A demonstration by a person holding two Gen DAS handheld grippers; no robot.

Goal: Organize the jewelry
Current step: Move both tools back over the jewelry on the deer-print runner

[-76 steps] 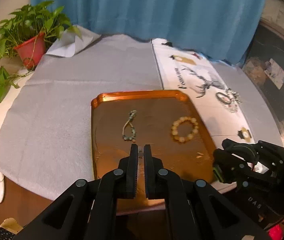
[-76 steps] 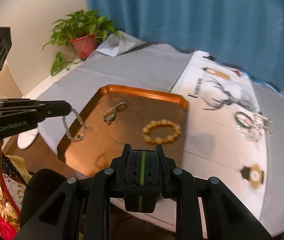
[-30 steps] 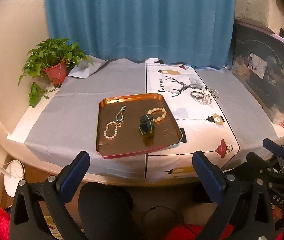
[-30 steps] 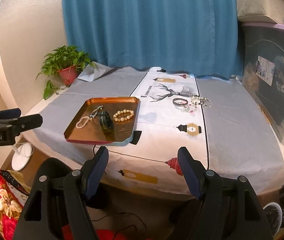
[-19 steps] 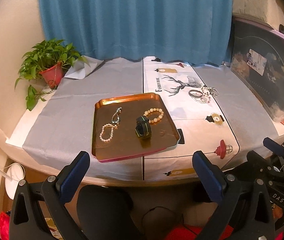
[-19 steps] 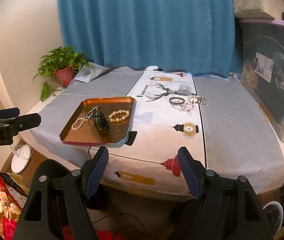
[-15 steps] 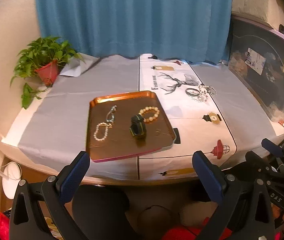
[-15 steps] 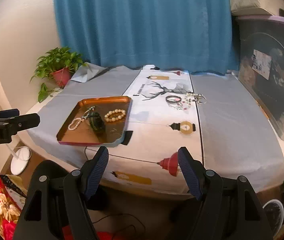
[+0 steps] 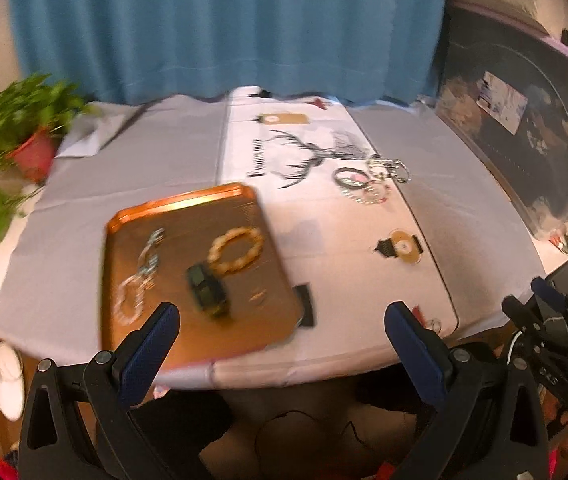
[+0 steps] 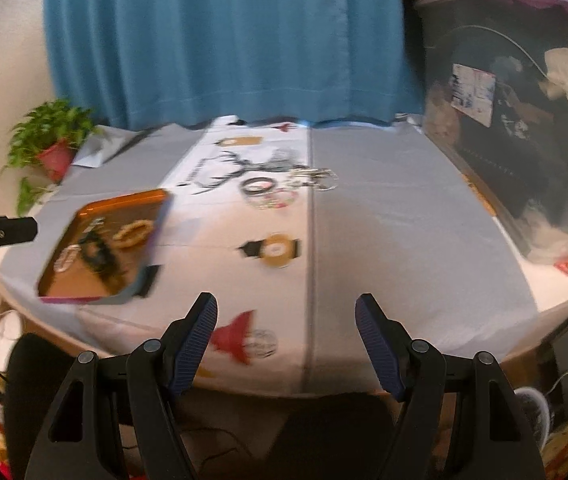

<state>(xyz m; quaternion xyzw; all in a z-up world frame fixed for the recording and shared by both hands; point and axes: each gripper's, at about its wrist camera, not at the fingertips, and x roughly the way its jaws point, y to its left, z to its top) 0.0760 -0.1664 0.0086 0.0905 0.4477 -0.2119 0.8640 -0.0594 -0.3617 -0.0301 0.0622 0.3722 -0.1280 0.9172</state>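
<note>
Both grippers have swung in closer to the table's near edge than a moment ago. The left gripper [image 9: 282, 320] and right gripper [image 10: 285, 316] hold nothing — jaws spread wide. The copper tray [image 9: 188, 204] near the front left corner carries a bead bracelet [image 9: 236, 249], a pearl bracelet [image 9: 128, 304], a chain and a dark watch [image 9: 206, 294]. A jewelry cluster [image 10: 284, 188] mid-table remains unsorted — roughly half looks done.
</note>
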